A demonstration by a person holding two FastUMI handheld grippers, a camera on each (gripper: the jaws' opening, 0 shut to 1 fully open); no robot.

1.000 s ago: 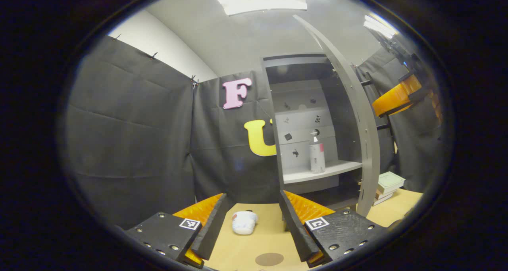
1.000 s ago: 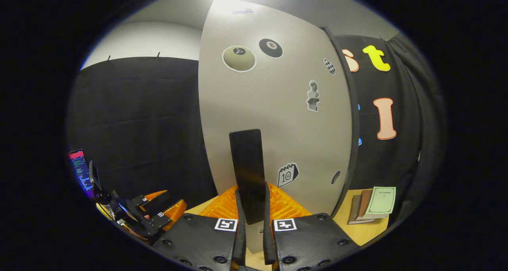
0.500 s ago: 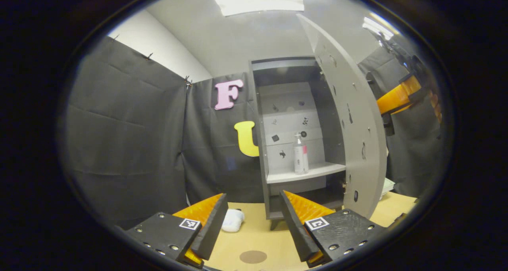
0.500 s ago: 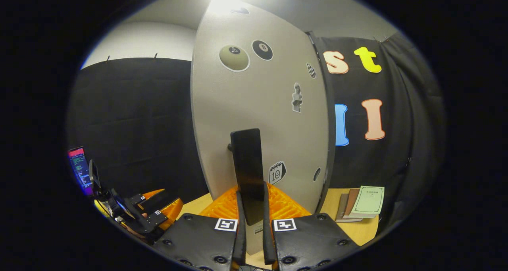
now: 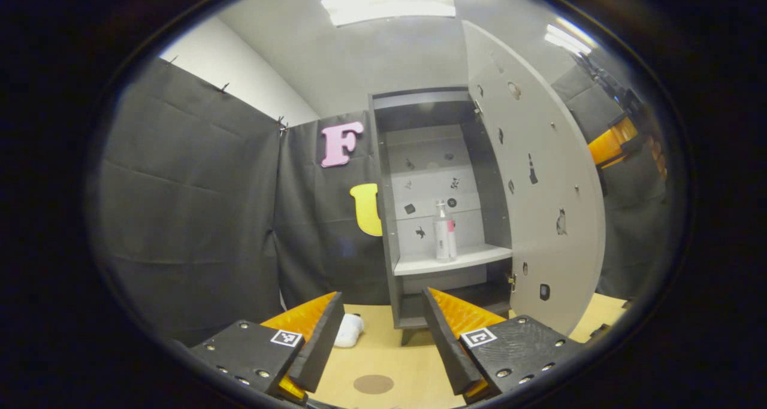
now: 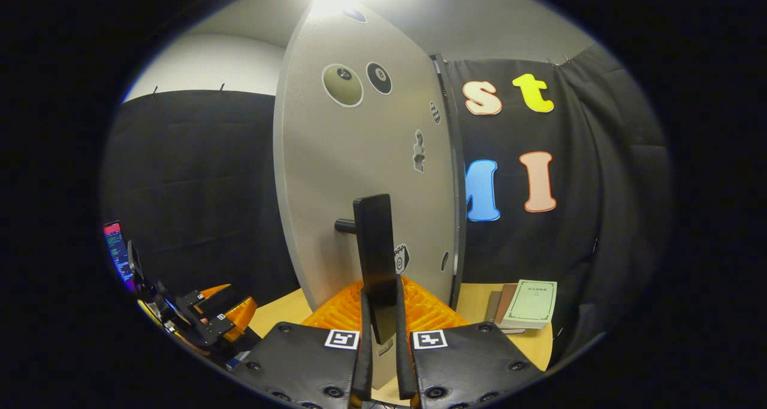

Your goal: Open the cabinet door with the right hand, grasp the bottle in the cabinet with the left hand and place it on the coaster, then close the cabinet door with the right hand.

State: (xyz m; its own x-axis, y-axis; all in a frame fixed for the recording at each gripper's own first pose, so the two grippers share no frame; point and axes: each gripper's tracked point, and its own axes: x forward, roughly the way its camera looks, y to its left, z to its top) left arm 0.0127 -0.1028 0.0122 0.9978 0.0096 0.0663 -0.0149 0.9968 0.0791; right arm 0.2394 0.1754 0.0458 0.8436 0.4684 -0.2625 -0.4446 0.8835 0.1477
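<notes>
Fingers [image 5: 323,337] of the left gripper [image 5: 377,343] are spread apart and hold nothing, low over the desk [image 5: 389,361] near the coaster [image 5: 373,384]. Beyond them the bottle [image 5: 443,231] stands upright on the shelf [image 5: 449,259] inside the open cabinet [image 5: 383,217].

In the right gripper view, the right gripper [image 6: 382,343] has its fingers [image 6: 363,343] clamped on the black handle [image 6: 374,247] of the cabinet door [image 6: 335,175]; books [image 6: 527,304] lie on the desk nearby.
</notes>
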